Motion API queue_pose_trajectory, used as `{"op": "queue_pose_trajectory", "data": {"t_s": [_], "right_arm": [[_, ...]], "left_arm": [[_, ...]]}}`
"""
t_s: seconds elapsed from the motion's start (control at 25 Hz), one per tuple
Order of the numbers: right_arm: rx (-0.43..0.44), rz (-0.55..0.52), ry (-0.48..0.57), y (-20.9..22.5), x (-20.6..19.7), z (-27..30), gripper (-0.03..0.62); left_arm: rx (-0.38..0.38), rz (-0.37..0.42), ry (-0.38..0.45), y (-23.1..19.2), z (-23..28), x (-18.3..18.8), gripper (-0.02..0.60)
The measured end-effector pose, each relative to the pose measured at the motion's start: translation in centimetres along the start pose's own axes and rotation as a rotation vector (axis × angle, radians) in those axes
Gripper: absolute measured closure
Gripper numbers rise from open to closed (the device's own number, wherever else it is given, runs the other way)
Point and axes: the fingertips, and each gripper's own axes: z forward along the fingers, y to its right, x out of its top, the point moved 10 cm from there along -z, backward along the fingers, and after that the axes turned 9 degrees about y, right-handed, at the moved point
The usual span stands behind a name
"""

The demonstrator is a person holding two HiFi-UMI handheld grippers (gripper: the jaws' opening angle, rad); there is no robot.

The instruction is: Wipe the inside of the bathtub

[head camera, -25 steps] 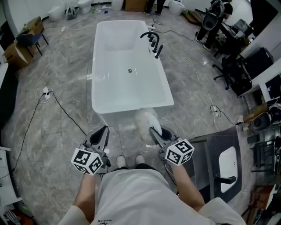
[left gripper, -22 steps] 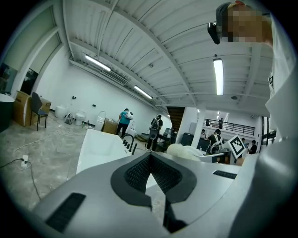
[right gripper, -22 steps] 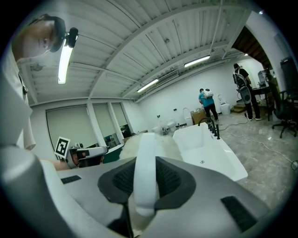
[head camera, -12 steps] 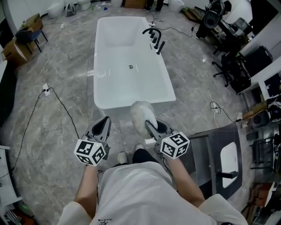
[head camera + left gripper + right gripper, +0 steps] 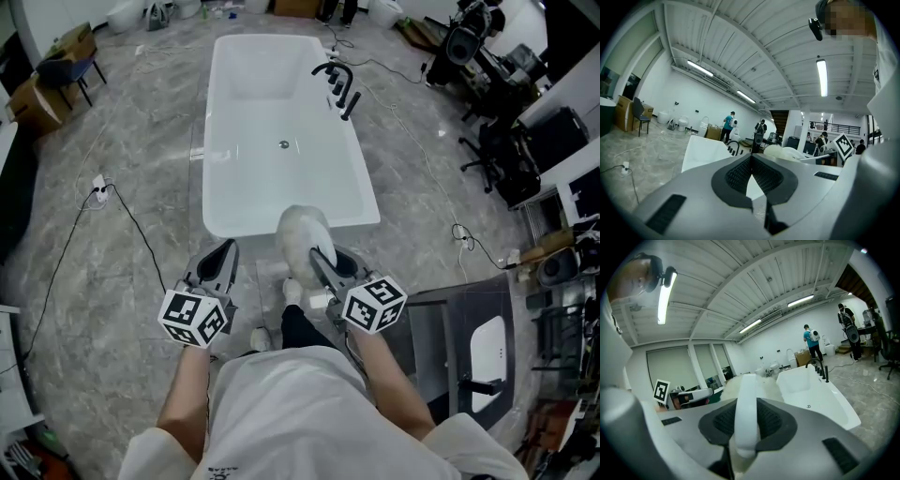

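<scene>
A white freestanding bathtub (image 5: 246, 202) stands on the marble floor ahead of me, with a black faucet (image 5: 339, 84) on its right rim and a drain (image 5: 284, 144) in the middle. My right gripper (image 5: 322, 266) is shut on the white handle (image 5: 746, 413) of a fluffy white duster (image 5: 302, 232), whose head hangs over the tub's near rim. My left gripper (image 5: 218, 263) hovers just left of it, short of the tub, shut with nothing between its jaws. The tub (image 5: 820, 399) shows past the right jaws and the tub (image 5: 703, 150) past the left ones.
A black cable and a socket strip (image 5: 98, 195) lie on the floor at left. A glass-topped stand with a basin (image 5: 483, 347) is at my right. Office chairs (image 5: 497, 150) and gear crowd the far right. People (image 5: 727, 126) stand beyond the tub.
I have stepped closer to the tub. Both grippers moved forward, and the duster head went from short of the tub to over its near rim.
</scene>
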Motion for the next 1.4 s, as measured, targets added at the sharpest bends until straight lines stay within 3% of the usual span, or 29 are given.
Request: {"op": "queue_pose_trajectory", "data": {"t_s": [0.36,0.92,1.4], "right_arm": [[0.012,0.021,-0.036,6.0,0.6,3.5,0.499],[0.088,0.059,-0.111,17.1,4.1,10.5,0.499],[0.175,0.112,-0.240,23.7,3.1,15.4,0.499]], "left_arm": [[0.034,-0.010,-0.059,-1.5,5.5,-1.0,0.575],[0.148,-0.006,-0.061,-3.5,15.6,-0.7,0.575],[0.240,-0.018,-0.114,-5.0,20.5,-2.2,0.575]]}}
